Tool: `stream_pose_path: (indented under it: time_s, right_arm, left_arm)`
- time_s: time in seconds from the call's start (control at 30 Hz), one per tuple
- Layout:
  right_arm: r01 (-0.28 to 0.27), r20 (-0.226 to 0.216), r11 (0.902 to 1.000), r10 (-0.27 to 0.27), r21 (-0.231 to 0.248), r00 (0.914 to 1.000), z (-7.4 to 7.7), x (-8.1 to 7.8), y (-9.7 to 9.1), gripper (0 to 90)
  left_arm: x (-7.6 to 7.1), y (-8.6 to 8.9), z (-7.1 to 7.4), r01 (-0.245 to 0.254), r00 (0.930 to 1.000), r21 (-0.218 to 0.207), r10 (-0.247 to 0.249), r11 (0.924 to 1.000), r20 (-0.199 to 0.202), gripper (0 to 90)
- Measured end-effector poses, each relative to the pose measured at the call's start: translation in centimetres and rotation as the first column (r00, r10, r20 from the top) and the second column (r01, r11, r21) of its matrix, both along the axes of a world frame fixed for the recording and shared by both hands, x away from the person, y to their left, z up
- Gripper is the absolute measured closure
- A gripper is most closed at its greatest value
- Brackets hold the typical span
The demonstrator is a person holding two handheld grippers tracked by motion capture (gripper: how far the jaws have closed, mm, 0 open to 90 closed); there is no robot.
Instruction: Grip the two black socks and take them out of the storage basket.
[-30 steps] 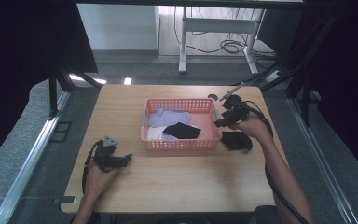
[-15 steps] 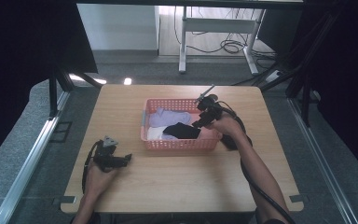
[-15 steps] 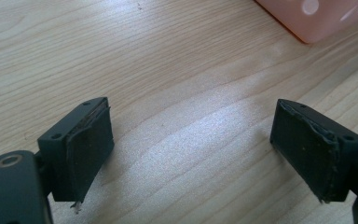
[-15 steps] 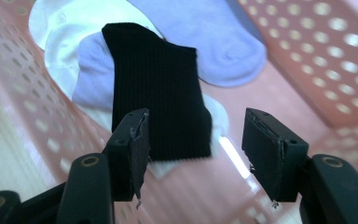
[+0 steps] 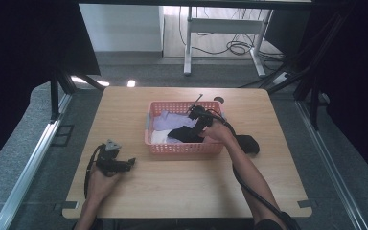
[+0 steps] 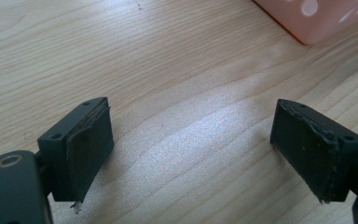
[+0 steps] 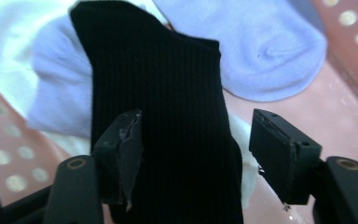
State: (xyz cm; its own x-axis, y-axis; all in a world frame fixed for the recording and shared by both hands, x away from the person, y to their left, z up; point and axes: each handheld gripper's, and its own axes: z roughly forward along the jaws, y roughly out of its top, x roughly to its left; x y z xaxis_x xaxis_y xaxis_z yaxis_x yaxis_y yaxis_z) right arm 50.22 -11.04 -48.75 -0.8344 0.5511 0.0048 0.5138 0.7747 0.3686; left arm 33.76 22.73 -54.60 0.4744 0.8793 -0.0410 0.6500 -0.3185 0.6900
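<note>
My right tongs [image 7: 193, 158], jaws just widening, straddle a black ribbed sock [image 7: 168, 107] without pressing it; its lower end runs off the frame, atop lilac socks [image 7: 256, 56] inside the pink perforated plastic basket [image 5: 184, 148]. My right forearm reaches across the basket's near rim, while my left tongs [image 6: 191, 149] rest spread and empty over the pale wooden tabletop [image 6: 168, 70].

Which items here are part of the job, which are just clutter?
In the job: right gripper, open over the black sock; pink basket; lavender sock; white sock; second black sock on the table.
Lying about: left gripper, idle; metal stand; floor cables.
</note>
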Motion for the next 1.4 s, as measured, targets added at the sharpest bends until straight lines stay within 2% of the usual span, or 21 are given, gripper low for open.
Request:
stream_pose_path:
  time_s: [0.13,0.23,0.37,0.47,0.6,0.87,1.17,1.4]
  right_arm:
    - [0.000,-0.025,1.0000,-0.001,-0.008,0.9997,-0.8,0.3,0.3,35.0]
    - [0.012,-0.059,0.9999,-0.012,0.006,0.9982,-0.9,0.4,0.2,41.7]
    - [0.030,-0.091,0.9991,-0.027,0.030,0.9954,-1.0,0.2,0.1,60.0]
    - [0.028,-0.082,0.9991,-0.026,0.033,0.9963,-0.7,0.0,0.1,74.6]
    - [0.026,-0.062,0.9992,-0.024,0.031,0.9978,-0.3,-0.3,0.0,82.0]
    - [0.022,-0.031,0.9971,-0.019,0.073,0.9993,1.1,-0.5,-0.5,85.4]
    - [0.021,0.023,0.9911,-0.025,0.131,0.9994,4.4,-1.2,-1.1,85.5]
    - [0.021,0.062,0.9884,-0.030,0.150,0.9976,6.9,-1.6,-1.5,85.5]
  left_arm:
    - [0.0,0.0,0.0,0.000,1.0000,0.000,0.000,1.0000,0.000,12.9]
    - [0.0,0.0,0.0,0.000,1.0000,0.001,0.000,1.0000,0.000,12.9]
    - [0.0,0.0,0.0,0.000,1.0000,0.002,0.000,1.0000,0.001,12.9]
    - [0.0,0.0,0.0,0.000,1.0000,0.002,0.000,1.0000,0.001,12.9]
    - [0.0,0.0,0.0,0.000,1.0000,0.002,0.000,1.0000,0.000,12.9]
    - [0.0,0.0,0.0,0.000,1.0000,0.002,0.000,1.0000,0.001,12.9]
    - [0.0,0.0,0.0,-0.001,1.0000,0.003,0.001,1.0000,0.001,12.9]
    - [0.0,-0.1,0.0,-0.002,1.0000,0.003,0.002,1.0000,0.001,12.9]
